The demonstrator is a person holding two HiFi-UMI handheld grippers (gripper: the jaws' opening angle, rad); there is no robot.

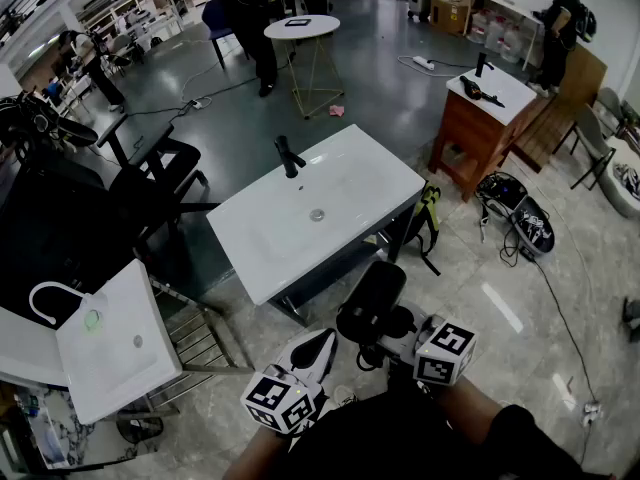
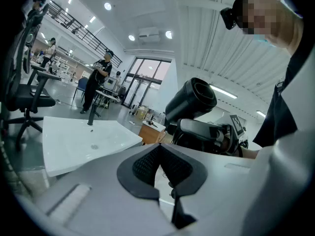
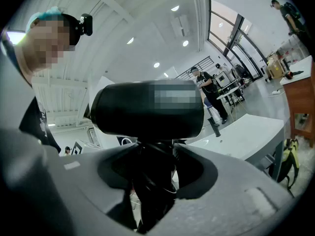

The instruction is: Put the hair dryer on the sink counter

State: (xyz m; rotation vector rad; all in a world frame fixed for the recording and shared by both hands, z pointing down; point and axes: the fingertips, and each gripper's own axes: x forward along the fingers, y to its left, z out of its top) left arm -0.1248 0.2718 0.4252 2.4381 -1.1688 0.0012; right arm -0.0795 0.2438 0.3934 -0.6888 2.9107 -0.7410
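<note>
Hair dryer is off the white sink counter, held in the air just short of its near edge, close to your body.

On the left, your left gripper carries nothing. The left gripper view shows its pads meeting at the tips with only floor behind them. The head view shows little more than its marker cube and one white jaw.

In the middle, the head view gives you only the dryer's black barrel from above, with the handle hidden beneath it. The right gripper view fills that in: your right gripper is clamped on the dark handle, and the barrel lies crosswise above the jaws. A thin loop there looks like the cord, but it is too dark to be sure.
</note>
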